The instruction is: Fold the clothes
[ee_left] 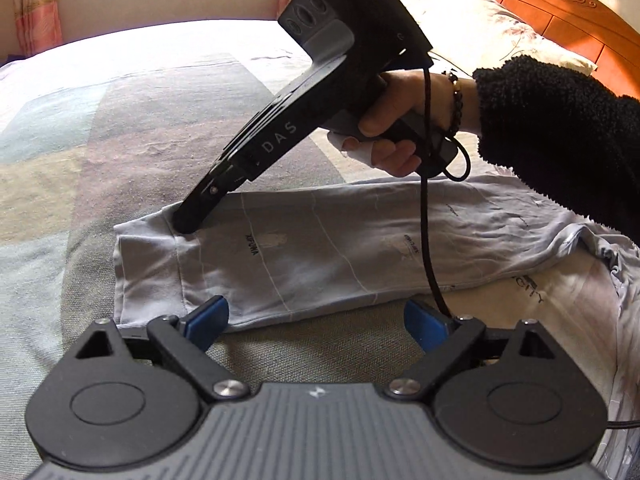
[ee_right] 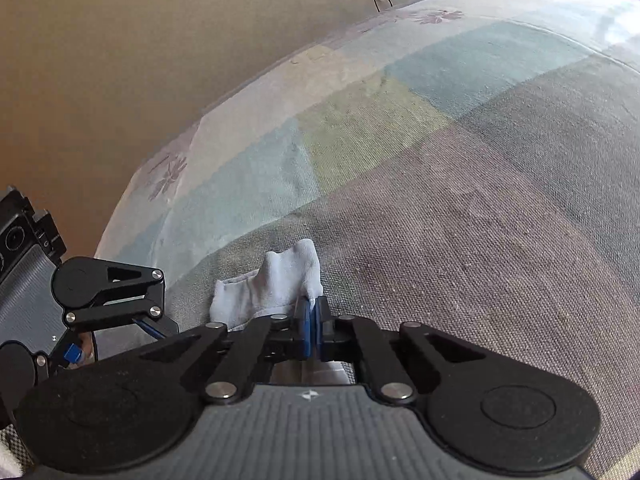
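A pale grey-blue garment (ee_left: pixel 320 248), creased and printed with small dark lettering, lies on the patchwork bedspread (ee_left: pixel 120 128). Its folded sleeve stretches left to right across the left wrist view, cuff to the left. The lettering is too small to read, and the garment's body is cut off at the right edge. The right gripper (ee_right: pixel 311 316) is pinched closed on the cuff's edge. The left gripper (ee_left: pixel 316 324) hovers spread wide, holding nothing, just beside the sleeve's near edge.
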